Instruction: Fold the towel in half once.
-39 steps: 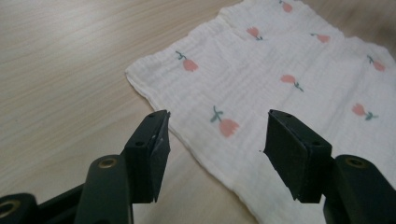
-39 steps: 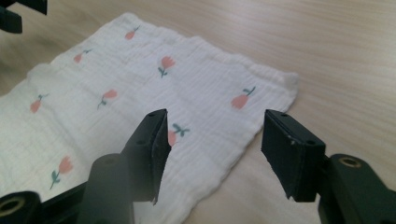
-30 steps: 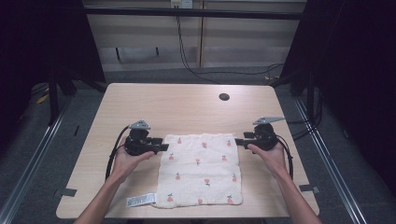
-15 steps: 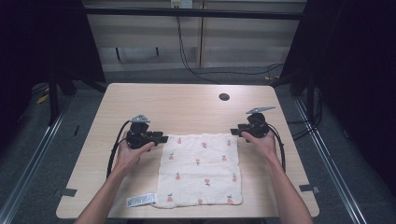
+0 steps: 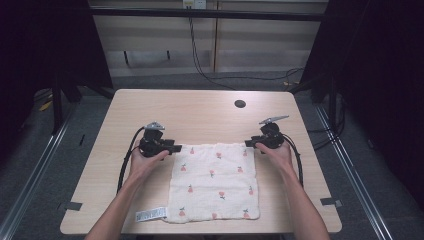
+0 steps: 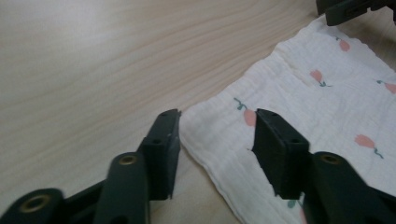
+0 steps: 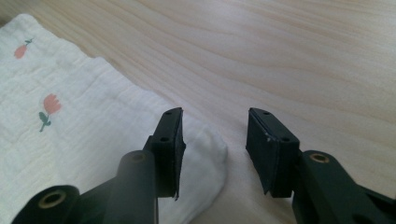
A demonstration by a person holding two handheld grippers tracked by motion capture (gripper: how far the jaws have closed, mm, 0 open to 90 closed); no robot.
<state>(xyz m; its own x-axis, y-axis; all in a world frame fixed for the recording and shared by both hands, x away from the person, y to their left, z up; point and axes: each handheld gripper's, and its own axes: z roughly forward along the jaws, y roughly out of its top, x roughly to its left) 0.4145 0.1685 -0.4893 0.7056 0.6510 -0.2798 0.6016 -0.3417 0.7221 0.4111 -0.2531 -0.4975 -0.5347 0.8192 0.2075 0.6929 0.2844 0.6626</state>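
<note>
From the high view, a white cloth (image 5: 214, 182) with little pink flowers lies flat on the wooden table (image 5: 200, 112), near the front edge. A white tag (image 5: 151, 215) sticks out at its front left corner. The person's left hand (image 5: 145, 161) holds the left gripper (image 5: 176, 148) right at the cloth's far left corner. The right hand (image 5: 276, 152) holds the right gripper (image 5: 248, 144) right at the far right corner. A small dark round spot (image 5: 240, 104) sits on the table farther back. Black cables (image 5: 205, 65) lie on the floor behind the table.

In the left gripper view, the left gripper (image 6: 215, 130) has its 2 black jaws wide apart. The corner of the cloth (image 6: 299, 107) lies between them, flat on the table (image 6: 102, 60). The jaws hold nothing. The tip of the other gripper (image 6: 348, 10) shows at the top right.

In the right gripper view, the right gripper (image 7: 214, 135) is wide open too. The rounded corner of the cloth (image 7: 84, 140) lies between its jaws, closer to the left jaw. It is not pinched. Bare table (image 7: 289, 51) lies beyond.
</note>
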